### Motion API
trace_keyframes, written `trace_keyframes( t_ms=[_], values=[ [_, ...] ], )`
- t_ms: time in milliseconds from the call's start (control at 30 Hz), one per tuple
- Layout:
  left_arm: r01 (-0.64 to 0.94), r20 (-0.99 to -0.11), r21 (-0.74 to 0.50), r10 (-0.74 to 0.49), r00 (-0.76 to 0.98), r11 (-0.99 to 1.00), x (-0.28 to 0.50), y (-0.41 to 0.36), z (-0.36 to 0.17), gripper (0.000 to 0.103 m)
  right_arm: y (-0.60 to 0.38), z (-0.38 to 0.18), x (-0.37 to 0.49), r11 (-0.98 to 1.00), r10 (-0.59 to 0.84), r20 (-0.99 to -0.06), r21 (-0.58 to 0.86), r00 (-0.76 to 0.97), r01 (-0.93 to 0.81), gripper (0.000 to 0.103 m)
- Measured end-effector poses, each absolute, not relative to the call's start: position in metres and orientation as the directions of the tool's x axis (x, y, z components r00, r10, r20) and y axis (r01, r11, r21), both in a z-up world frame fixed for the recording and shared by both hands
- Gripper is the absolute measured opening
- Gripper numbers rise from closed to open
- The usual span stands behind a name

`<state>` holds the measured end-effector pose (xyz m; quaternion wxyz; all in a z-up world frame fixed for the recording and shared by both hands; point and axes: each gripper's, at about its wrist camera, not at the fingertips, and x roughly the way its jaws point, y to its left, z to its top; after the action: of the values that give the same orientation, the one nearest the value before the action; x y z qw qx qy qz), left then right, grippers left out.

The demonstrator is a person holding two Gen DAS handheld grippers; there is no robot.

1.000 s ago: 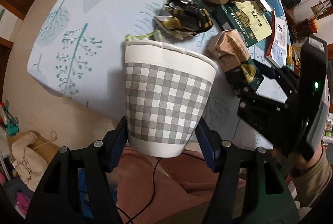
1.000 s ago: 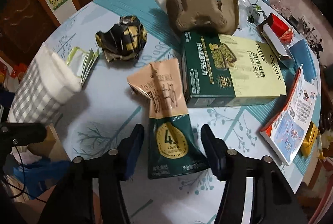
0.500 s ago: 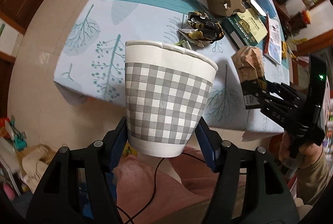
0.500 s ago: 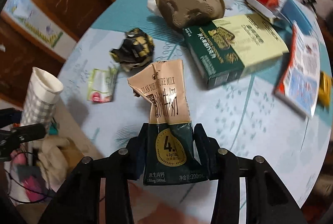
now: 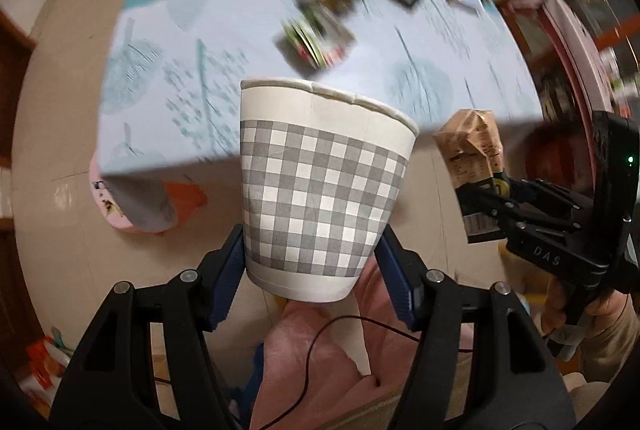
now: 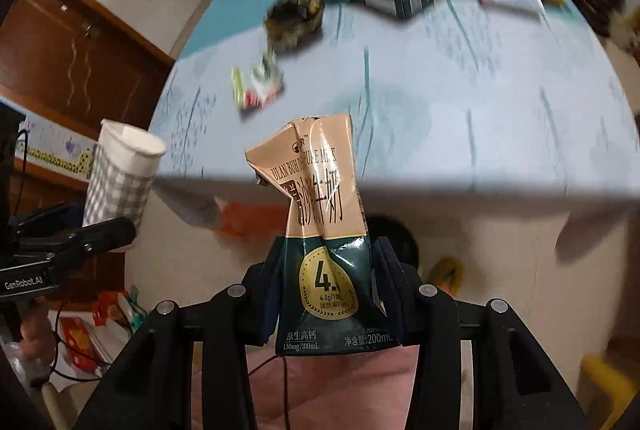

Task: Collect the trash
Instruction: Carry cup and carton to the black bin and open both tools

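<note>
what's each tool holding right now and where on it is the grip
The left tool grips the checked paper cup by its lower wall near the base. The right tool pinches the crumpled milk carton across its dark green bottom end.

Both wrist views steep down, sharing table (image 5: 400, 70).

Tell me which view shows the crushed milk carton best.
The right wrist view: the milk carton fills the centre, clamped in the right gripper, label readable. The left wrist view shows it small, side-on at the right edge.
</note>
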<state>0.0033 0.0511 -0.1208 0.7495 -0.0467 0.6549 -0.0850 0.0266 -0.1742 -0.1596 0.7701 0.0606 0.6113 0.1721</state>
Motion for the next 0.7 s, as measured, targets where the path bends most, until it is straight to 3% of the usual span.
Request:
trace_keyframes(
  t_ms=[433, 700],
  values=[
    [0.249, -0.993, -0.120, -0.117, -0.030, 0.961, -0.038, -0.016, -0.262, 0.061, -0.194, -0.310, -0.061, 0.944, 0.287, -0.958, 0.286, 0.021, 0.161, 0.043],
    [0.294, -0.998, -0.055, -0.052, -0.020, 0.954, -0.026, -0.049, -0.345, 0.061, -0.194, -0.399, -0.065, 0.927, 0.299, -0.954, 0.288, -0.012, 0.239, 0.044]
  ],
)
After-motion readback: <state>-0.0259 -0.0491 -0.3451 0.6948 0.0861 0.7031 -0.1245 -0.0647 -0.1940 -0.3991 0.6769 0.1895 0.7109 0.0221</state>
